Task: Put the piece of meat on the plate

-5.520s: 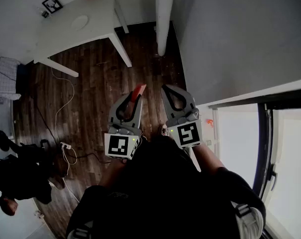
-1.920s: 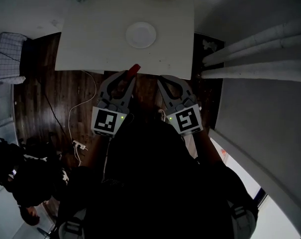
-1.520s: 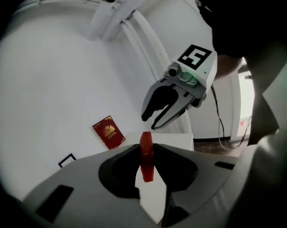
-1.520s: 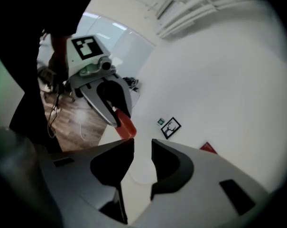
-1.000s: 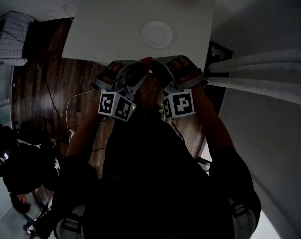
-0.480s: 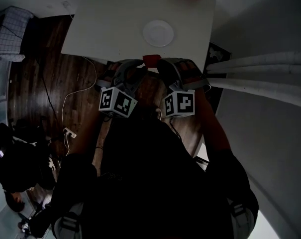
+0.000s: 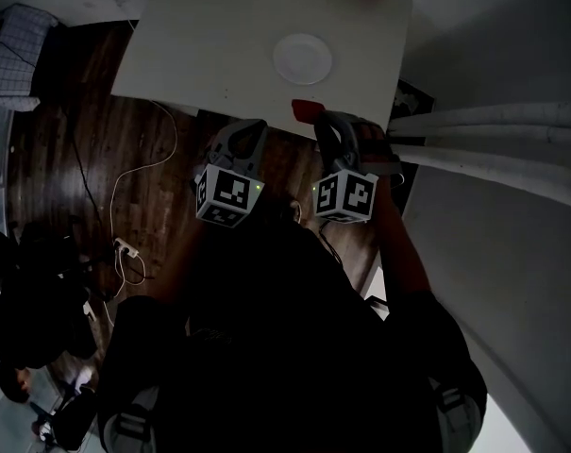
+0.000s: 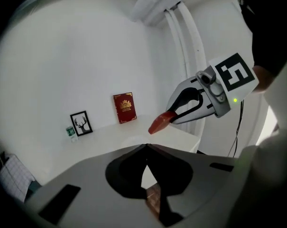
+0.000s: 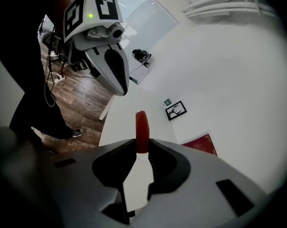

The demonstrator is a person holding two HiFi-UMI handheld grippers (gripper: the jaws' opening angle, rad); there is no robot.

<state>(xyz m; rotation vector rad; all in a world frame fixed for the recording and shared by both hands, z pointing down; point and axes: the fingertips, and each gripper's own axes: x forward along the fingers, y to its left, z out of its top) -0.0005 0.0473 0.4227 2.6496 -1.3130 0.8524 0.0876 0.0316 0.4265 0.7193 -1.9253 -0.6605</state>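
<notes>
Meat (image 9: 141, 127) is sitting in our right gripper (image 9: 142, 148), whose jaws have just been closing; left gripper (image 8: 146, 148) is pinched together, empty. We are aiming gently for the plate (image 7: 302, 58).

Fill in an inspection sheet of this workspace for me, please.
Surface: white table.
Job's things: piece of meat held short of the empty plate.
Clutter: red book, deer picture, small bottle by the white wall.
Grippers: left gripper shut, empty; right gripper clamped on the piece of meat, jaws just closed further.
Cables: white cable and power strip on the wooden floor.
Surroundings: white pipes beside the table.
</notes>
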